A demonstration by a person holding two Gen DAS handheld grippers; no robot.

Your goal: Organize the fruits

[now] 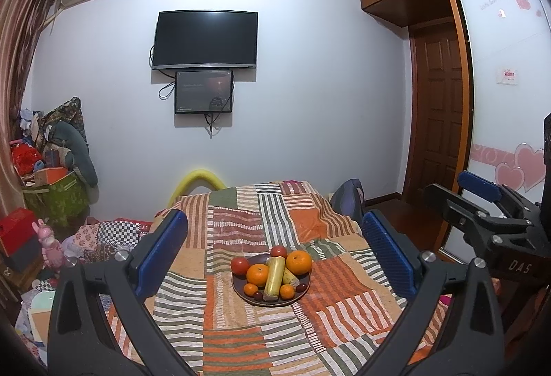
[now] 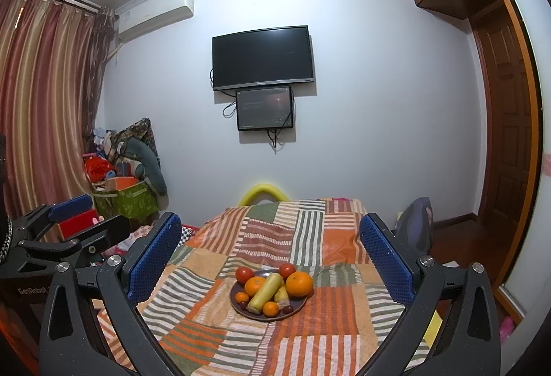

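Note:
A dark round plate point(image 1: 241, 294) sits on a striped patchwork cloth point(image 1: 344, 307) and holds fruit: two red tomatoes point(image 1: 240, 265), a large orange point(image 1: 299, 262), a mid-size orange point(image 1: 258, 274), small oranges, dark grapes and a yellow-green corn cob point(image 1: 274, 277). The plate point(image 2: 303, 303) also shows in the right wrist view with the corn cob point(image 2: 265, 291) and large orange point(image 2: 299, 284). My left gripper point(image 1: 273, 252) is open and empty, held back from the plate. My right gripper point(image 2: 270, 255) is open and empty, also short of the plate. Each gripper shows at the edge of the other's view.
The cloth covers a table or bed that runs to a white wall with a TV point(image 1: 205, 40) and a small screen point(image 1: 204, 92). Piled bags and boxes point(image 1: 55, 183) stand at the left, curtains point(image 2: 44, 107) too. A wardrobe and door point(image 1: 437, 121) are at the right.

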